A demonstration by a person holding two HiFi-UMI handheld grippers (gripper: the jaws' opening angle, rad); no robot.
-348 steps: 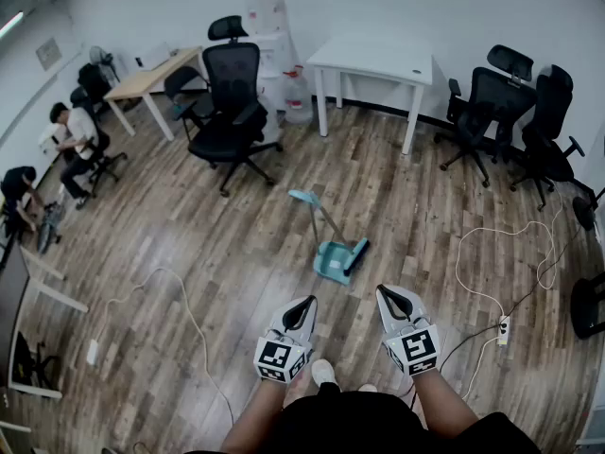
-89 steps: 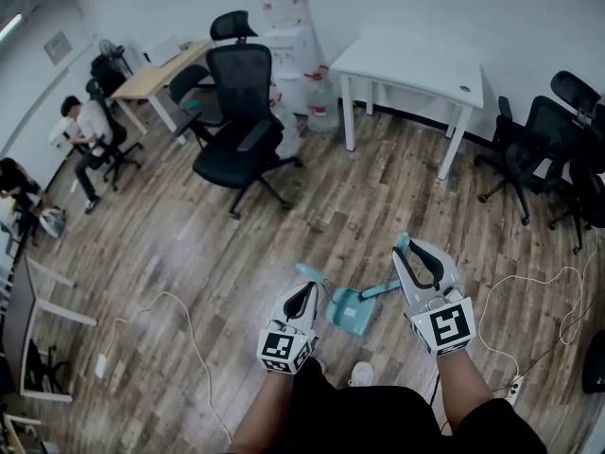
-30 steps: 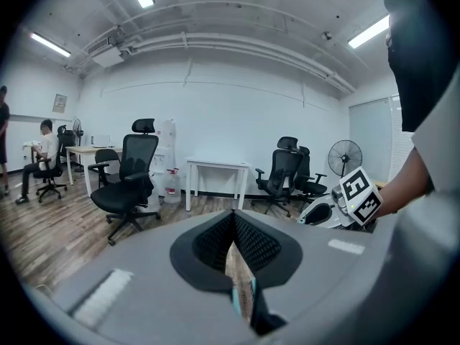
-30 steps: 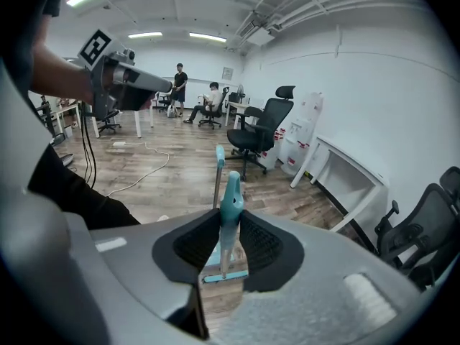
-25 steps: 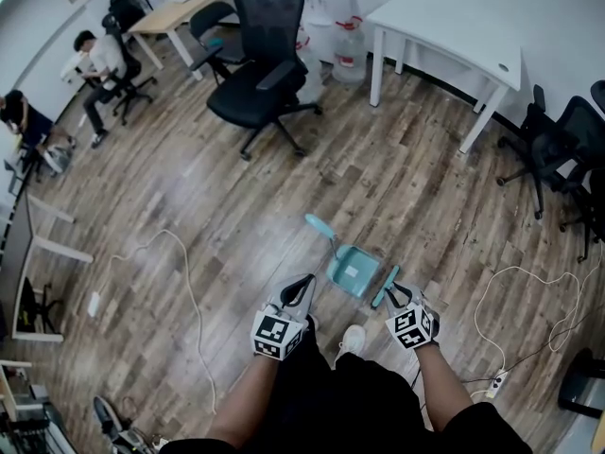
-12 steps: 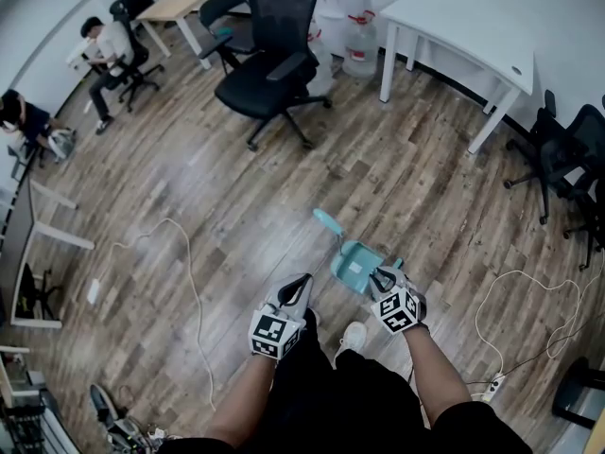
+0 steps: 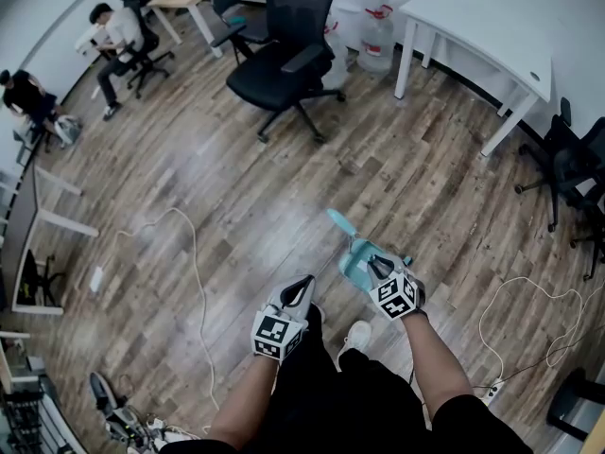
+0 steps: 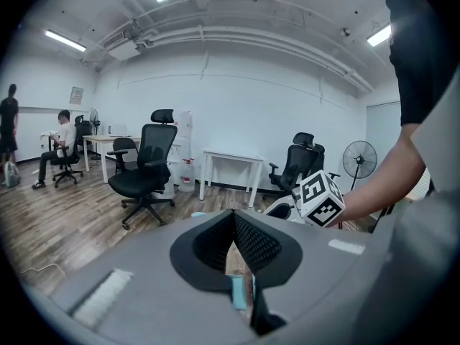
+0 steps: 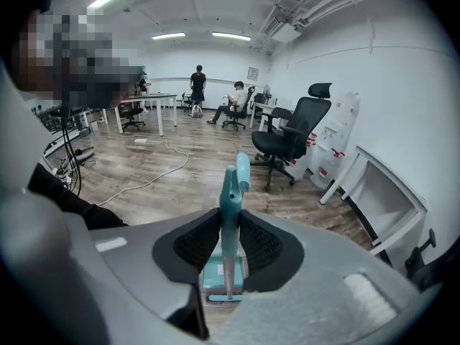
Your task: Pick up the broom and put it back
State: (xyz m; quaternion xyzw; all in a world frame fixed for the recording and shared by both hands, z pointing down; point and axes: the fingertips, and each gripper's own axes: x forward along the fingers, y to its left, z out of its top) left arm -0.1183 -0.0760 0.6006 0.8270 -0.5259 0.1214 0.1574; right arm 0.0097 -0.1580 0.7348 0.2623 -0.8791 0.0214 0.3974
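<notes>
Wood-plank floor (image 7: 236,178) fills my head view, with a black office chair (image 7: 284,60) well beyond the work area. Right gripper (image 7: 378,267): jaws clamped on the handle of the teal broom (image 9: 228,192), which stands upright between the pads. Its lower end reaches the teal dustpan (image 7: 355,253) on the floor ahead of my feet; I cannot confirm contact. Left gripper (image 7: 302,289): jaws closed tip to tip, holding nothing, near the dustpan's left.
</notes>
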